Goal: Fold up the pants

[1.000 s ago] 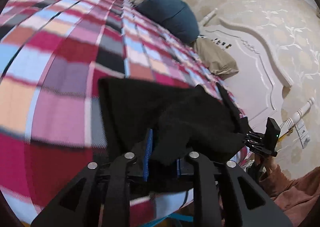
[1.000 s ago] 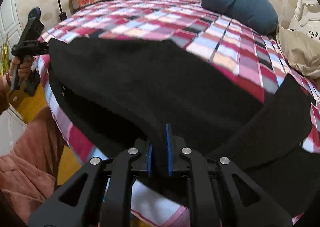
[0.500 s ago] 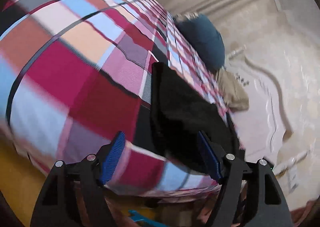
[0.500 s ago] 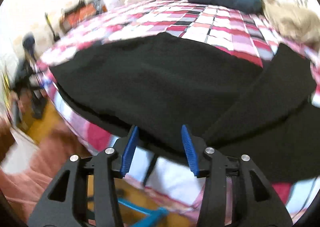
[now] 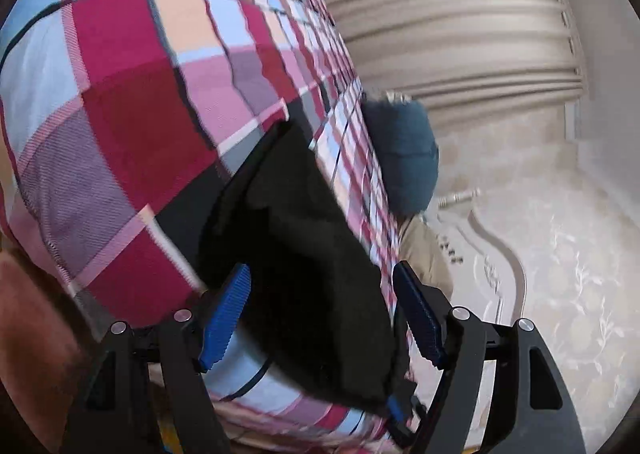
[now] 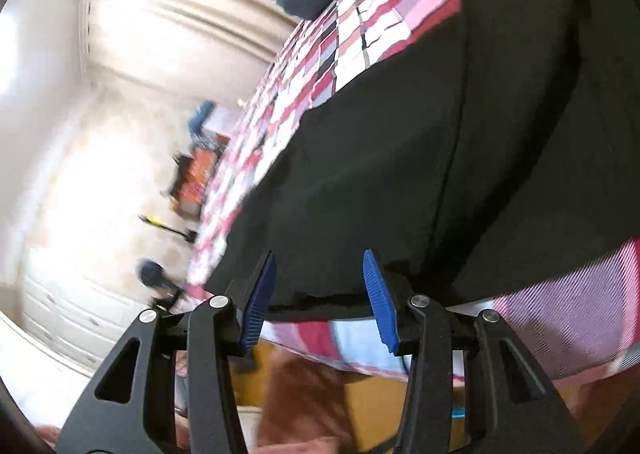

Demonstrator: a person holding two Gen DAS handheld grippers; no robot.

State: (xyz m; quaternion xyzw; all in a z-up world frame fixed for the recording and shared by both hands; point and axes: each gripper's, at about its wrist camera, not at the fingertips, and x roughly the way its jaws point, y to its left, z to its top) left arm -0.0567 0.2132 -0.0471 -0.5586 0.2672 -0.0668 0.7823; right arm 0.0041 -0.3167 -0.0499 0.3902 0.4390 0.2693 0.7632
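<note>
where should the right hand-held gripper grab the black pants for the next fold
Probably the near hem of the black pants, where the cloth ends in a thin flat edge on the checked bedspread near the bed's side. Come in low from the bedside with the open right hand-held gripper, one pad over and one under the edge, which already lies just beyond the pads.

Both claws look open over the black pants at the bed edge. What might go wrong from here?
1. The black pants lie right at the edge of the checked bedspread, so loose fabric may slide off.
2. Left claw and right claw stand open, pads not pressing the cloth; the fold is unheld and might spring open.
3. Both views are tilted and blurred, so a re-grasp may catch the bedspread along with the pants.
</note>
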